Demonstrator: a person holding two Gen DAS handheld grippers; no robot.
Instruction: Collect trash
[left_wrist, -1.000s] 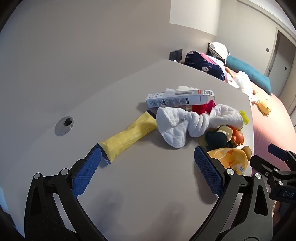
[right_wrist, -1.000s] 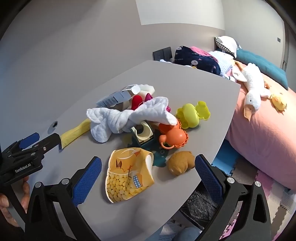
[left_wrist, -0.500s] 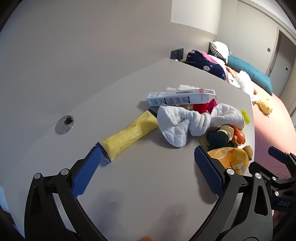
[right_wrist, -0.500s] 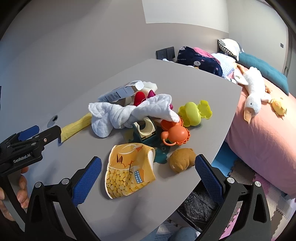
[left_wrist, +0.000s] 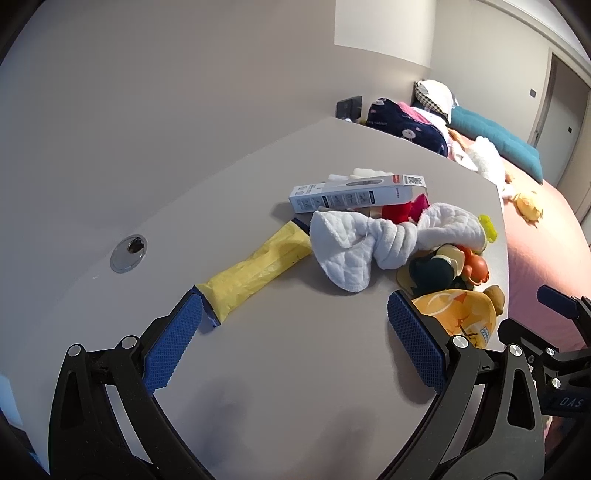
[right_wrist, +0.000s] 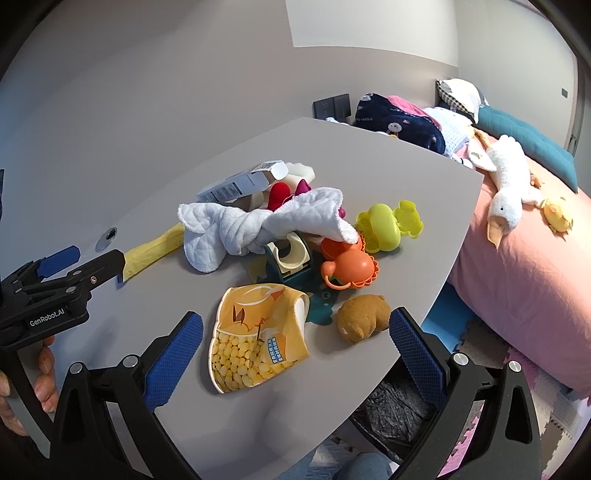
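**Both tools wide over a cluttered worktop**

While the grey worktop (right_wrist: 388, 177) fills most of both views, a bed (right_wrist: 524, 266) with a pink cover stands just beside its far edge, a white plush goose (right_wrist: 506, 177) lying on it. Under the near edge of the worktop sits a bin lined with a black bag (right_wrist: 395, 410). On the worktop, a white cloth (right_wrist: 258, 225) lies twisted across a heap of toys, with a long white carton (left_wrist: 354, 192) just behind it. A yellow wrapper (left_wrist: 255, 269) stretches from under the cloth toward the left tool (left_wrist: 293, 347), whose fingers stand wide apart and empty, the left pad just beside the wrapper's near end. An orange snack bag (right_wrist: 255, 336) printed with corn lies flat near the front, between the wide-open, empty fingers of the right tool (right_wrist: 295, 354). Beside that bag rests a brown plush lump (right_wrist: 362, 314). Behind it sit an orange crab mould (right_wrist: 351, 266) and a yellow-green mould (right_wrist: 384, 221), near each other. A metal grommet (left_wrist: 128, 248) is set in the worktop, apart from the heap.
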